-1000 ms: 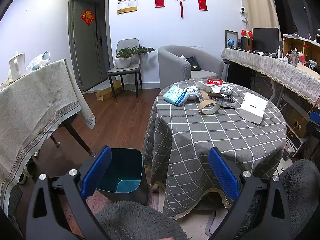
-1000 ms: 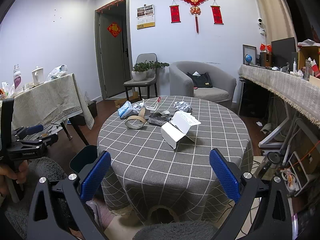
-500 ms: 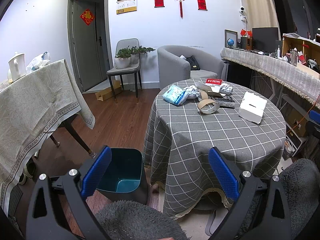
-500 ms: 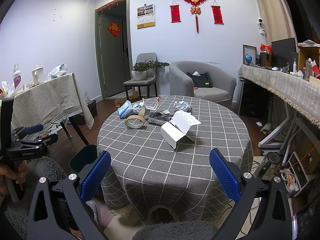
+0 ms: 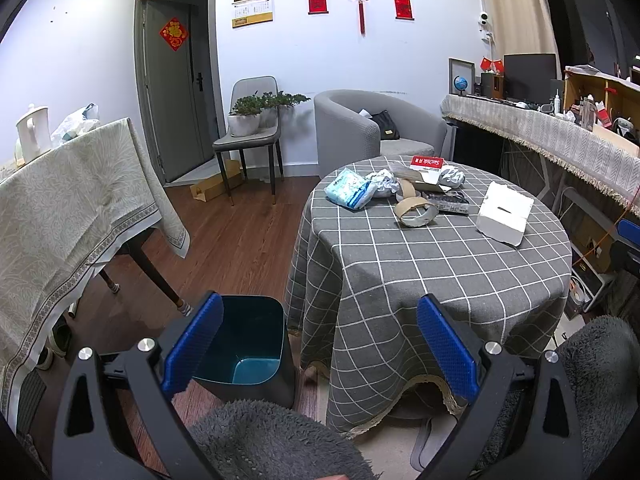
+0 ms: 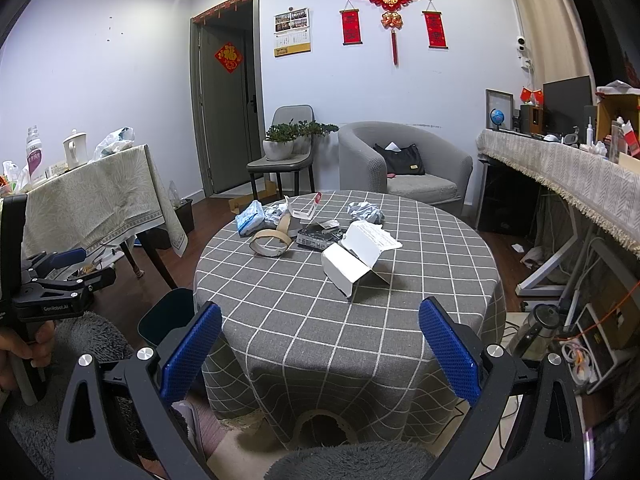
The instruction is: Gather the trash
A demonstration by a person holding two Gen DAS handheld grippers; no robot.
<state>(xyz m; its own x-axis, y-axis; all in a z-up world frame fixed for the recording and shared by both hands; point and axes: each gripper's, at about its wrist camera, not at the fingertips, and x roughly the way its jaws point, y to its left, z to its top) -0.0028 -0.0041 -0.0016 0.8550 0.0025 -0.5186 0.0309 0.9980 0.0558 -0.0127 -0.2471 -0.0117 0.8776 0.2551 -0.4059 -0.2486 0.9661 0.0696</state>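
Trash lies on the far half of a round table with a grey checked cloth (image 6: 360,320): a white opened carton (image 6: 356,256), a cardboard tape ring (image 6: 272,242), a blue-white plastic pack (image 6: 250,218), crumpled paper (image 6: 365,212) and a dark flat box (image 6: 320,237). The left wrist view shows the same white carton (image 5: 505,212), tape ring (image 5: 416,212) and blue-white pack (image 5: 351,194). A dark teal bin (image 5: 244,350) stands on the floor left of the table, with nothing visible inside. My left gripper (image 5: 320,350) hangs open above the bin and table edge. My right gripper (image 6: 320,354) is open, short of the table's near edge.
A cloth-covered side table (image 5: 68,200) stands at the left, with a chair and potted plant (image 5: 250,120) and a grey armchair (image 5: 360,128) behind. A long cluttered counter (image 5: 560,136) runs along the right. Cables and a kettle (image 6: 536,328) sit on the floor at the right.
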